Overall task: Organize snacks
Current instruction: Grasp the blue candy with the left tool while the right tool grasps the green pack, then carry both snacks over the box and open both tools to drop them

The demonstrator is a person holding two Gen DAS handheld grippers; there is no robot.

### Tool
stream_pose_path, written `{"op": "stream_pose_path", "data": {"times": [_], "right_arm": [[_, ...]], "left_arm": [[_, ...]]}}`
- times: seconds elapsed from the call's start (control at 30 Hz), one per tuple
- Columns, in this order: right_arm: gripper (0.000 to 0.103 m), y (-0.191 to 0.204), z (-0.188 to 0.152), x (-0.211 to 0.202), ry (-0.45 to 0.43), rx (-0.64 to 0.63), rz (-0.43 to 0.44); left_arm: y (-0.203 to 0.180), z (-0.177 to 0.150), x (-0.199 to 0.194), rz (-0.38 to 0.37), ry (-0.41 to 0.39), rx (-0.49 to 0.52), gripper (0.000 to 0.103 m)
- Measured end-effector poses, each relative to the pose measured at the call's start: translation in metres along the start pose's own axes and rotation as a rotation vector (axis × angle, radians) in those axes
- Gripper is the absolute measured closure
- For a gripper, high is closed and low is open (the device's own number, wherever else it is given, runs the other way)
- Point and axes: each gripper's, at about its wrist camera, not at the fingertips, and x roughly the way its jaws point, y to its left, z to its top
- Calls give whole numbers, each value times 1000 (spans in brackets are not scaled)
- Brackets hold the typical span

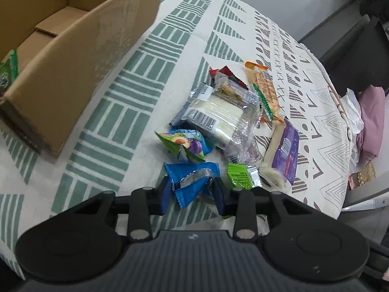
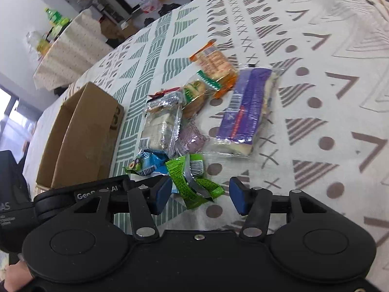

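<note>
A pile of snack packets lies on the patterned tablecloth (image 1: 116, 112). My left gripper (image 1: 192, 194) has its pads on both sides of a blue packet (image 1: 192, 182), touching it. A bright green packet (image 1: 239, 176) lies just right of it, and it also shows in the right wrist view (image 2: 194, 182) between the fingers of my open right gripper (image 2: 200, 192). Behind lie a clear-wrapped sandwich biscuit (image 1: 218, 114), a purple packet (image 1: 284, 150), an orange cracker pack (image 1: 262, 85) and a fruit-print packet (image 1: 187, 146). The cardboard box (image 1: 80, 73) stands at the left and holds a green packet (image 1: 9, 73).
The box also shows in the right wrist view (image 2: 80, 133), left of the pile. The table edge runs along the right in the left wrist view, with a chair and pink fabric (image 1: 372, 121) beyond. A second covered table with bottles (image 2: 56, 24) stands in the background.
</note>
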Motion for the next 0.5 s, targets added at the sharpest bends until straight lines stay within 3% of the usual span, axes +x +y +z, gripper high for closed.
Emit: {"op": "stream_pose_path", "data": {"times": [0.2,0.3,0.33,0.5], "right_arm": [[55,5,3,15,23,-39,-22],[60,10,2,20,29,-60,-33],[70,11,1,20,30,-67,-30],[77,16,-3,10,19,-69,-30]], "left_arm": [[11,2,-9,16,-6,-15,70],[13,2,-15,28,-17,-13,70],[13,2,-18,29,-20,-11,70],[9,2,-36,20,-42,6,70]]}}
